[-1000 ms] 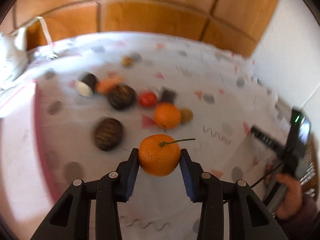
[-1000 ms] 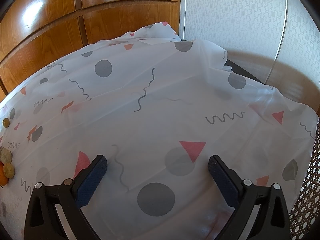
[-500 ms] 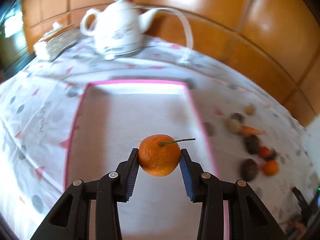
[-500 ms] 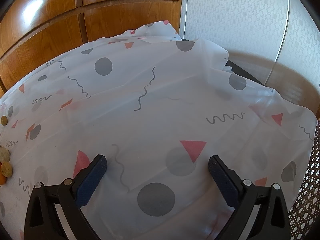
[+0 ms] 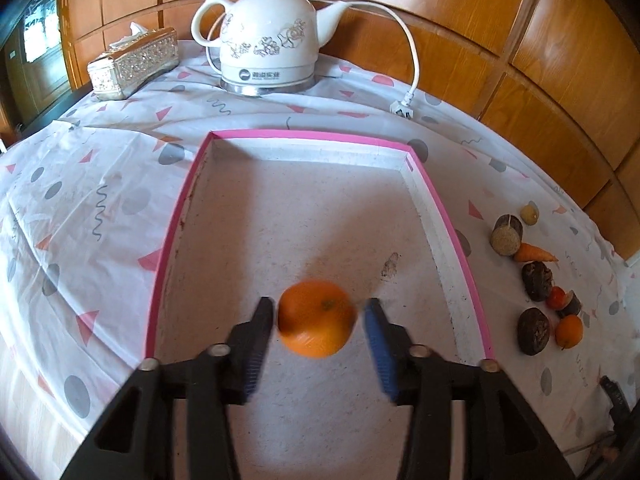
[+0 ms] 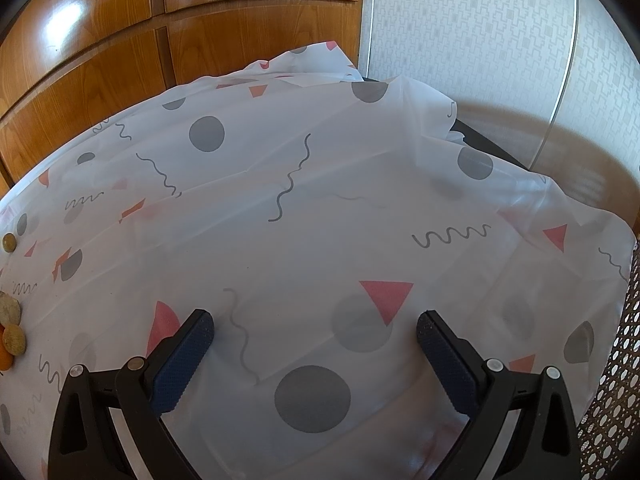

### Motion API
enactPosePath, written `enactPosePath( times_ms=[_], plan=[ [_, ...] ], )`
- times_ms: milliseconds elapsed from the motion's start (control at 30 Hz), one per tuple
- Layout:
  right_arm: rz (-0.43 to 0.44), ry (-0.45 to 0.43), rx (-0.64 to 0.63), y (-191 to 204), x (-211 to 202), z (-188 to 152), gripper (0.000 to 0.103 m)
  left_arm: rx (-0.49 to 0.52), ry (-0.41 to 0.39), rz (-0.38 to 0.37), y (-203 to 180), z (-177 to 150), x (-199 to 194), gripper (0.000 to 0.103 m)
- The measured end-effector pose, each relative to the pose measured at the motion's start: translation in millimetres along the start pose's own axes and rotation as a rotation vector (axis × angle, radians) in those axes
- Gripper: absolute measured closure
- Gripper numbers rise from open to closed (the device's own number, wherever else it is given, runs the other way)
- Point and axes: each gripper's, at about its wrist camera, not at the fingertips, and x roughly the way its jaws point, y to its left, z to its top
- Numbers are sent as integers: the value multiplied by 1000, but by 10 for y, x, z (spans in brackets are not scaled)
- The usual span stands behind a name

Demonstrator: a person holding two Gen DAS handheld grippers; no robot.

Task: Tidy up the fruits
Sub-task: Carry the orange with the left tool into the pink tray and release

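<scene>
The mandarin point(image 5: 317, 319) is blurred between the pads of the left tool point(image 5: 320, 344), so its stem is hard to make out. The jaws have just been opening; a narrow gap shows on either side of the fruit, which sits over the floor of the pink-rimmed tray point(image 5: 176, 216). Whether it touches that floor cannot be told.

At 3 o'clock from the tray, a loose group lies on the cloth: a small orange point(image 5: 569, 331), two dark wrinkled fruits point(image 5: 534, 331), a red one point(image 5: 556, 297) half hidden behind its neighbours, a carrot point(image 5: 534, 253) and a pale round piece point(image 5: 530, 213). At the lower right edge a dark object is cut off and unreadable.

The right tool point(image 6: 316, 332) stands wide with nothing between its pads, above bare tablecloth point(image 6: 320, 208). At 9 o'clock in that view a few fruits are clipped by the frame.

The bench wears a white cloth printed with grey dots, pink triangles and squiggles. At 12 o'clock beyond the tray stand a white kettle point(image 5: 268, 36) with its cord and plug, and a silver tissue box point(image 5: 134, 64). Wood panelling backs the bench; pale patterned wall shows on the right.
</scene>
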Motion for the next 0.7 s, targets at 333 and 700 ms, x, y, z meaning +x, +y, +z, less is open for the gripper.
enactPosePath(
  times_ms=[333,700],
  plan=[
    [2,8,-3,-3,-11,-1,0,-33,-83,-3,91,-105,-411,39],
    [123,-9,-94,325,-287,31,26,46,-127,-31,-66,-408,-722,39]
  ],
)
